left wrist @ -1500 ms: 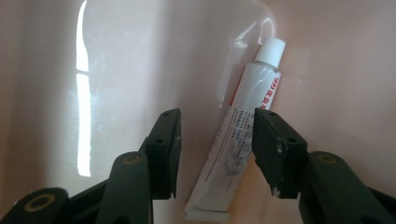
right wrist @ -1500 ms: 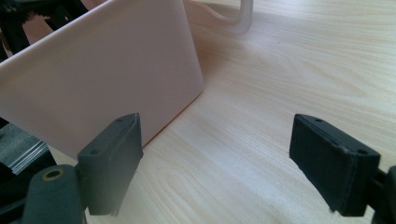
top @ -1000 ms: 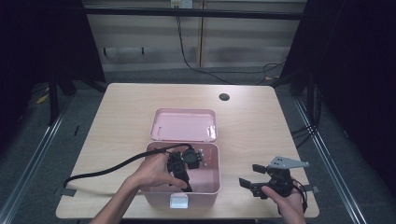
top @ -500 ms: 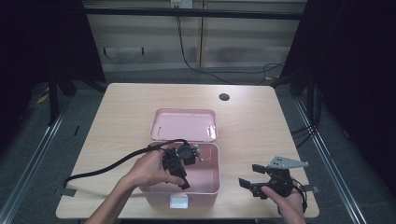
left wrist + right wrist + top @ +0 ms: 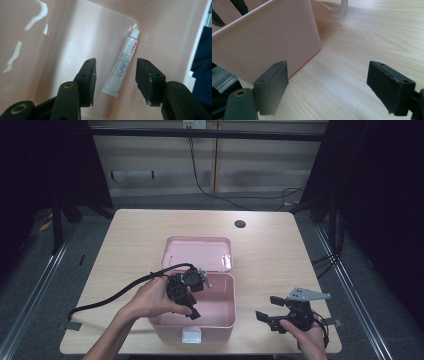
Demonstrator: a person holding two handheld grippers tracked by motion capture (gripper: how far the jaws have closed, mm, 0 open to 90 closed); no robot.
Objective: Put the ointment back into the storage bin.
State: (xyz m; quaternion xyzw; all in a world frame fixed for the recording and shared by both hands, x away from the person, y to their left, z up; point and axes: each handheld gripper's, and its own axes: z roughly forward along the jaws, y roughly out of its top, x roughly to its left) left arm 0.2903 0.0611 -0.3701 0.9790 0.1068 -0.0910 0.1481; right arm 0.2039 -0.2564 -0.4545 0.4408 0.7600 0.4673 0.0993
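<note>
Left gripper (image 5: 115, 82), jaws spread and empty, hangs over the small white plastic ointment tube (image 5: 122, 64) lying on the pink plastic box's (image 5: 222, 322) floor. I judge it light, soft and slippery; I'd pinch mid-body. Right gripper (image 5: 280, 312) waits unclenched beside the box.

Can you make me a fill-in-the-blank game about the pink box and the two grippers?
1. The box on the table has its lid ____.
2. Lying on the box's floor between the left gripper's jaws is a white ____.
3. The right gripper is outside the box with its jaws ____.
4. The left gripper points down into the ____.

Missing words: open; tube; open; box
</note>
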